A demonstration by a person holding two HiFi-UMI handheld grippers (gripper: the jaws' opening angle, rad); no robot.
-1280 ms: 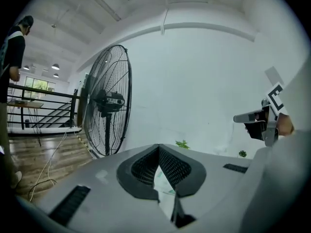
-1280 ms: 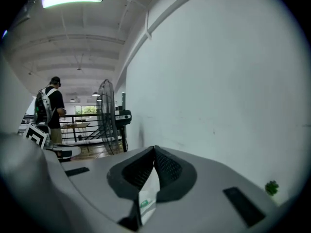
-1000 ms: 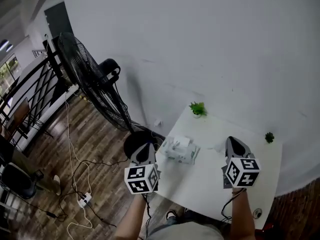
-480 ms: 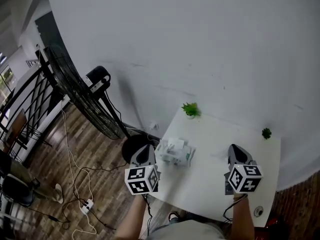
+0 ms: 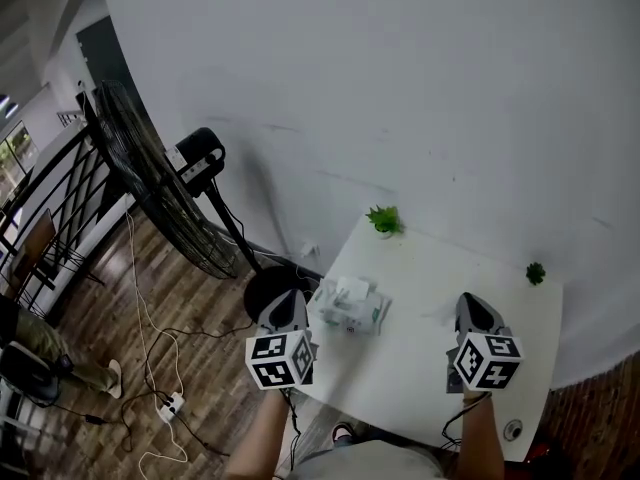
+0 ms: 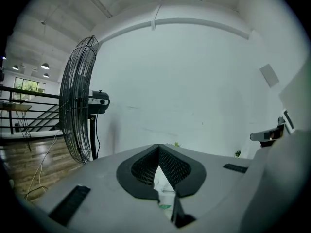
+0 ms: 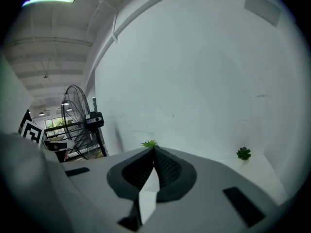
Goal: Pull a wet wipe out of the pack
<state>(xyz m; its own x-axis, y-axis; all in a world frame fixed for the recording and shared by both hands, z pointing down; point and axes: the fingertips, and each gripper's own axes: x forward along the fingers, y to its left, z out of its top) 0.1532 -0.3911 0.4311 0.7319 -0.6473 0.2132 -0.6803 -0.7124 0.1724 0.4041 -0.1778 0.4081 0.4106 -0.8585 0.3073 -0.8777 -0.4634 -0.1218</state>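
The wet wipe pack (image 5: pixel 350 306) lies on the left part of the white table (image 5: pixel 420 353), white with green print and a wipe sticking up from its top. My left gripper (image 5: pixel 290 297) hovers at the table's left edge, just left of the pack, jaws shut and empty. In the left gripper view the gripper (image 6: pixel 158 147) points toward the pack (image 6: pixel 163 192), a sliver of which shows behind the closed jaws. My right gripper (image 5: pixel 470 299) hangs over the table's right half, well apart from the pack. It (image 7: pixel 153 149) is shut on nothing.
Two small green plants stand at the table's far edge, one at the left corner (image 5: pixel 383 219) and one at the right (image 5: pixel 536 273). A large black standing fan (image 5: pixel 150 193) stands on the wooden floor left of the table, with cables (image 5: pixel 150 368) trailing. A white wall lies behind.
The head camera has shifted a little. Both grippers keep about the same places beside the pack, still shut. The pack has not moved.
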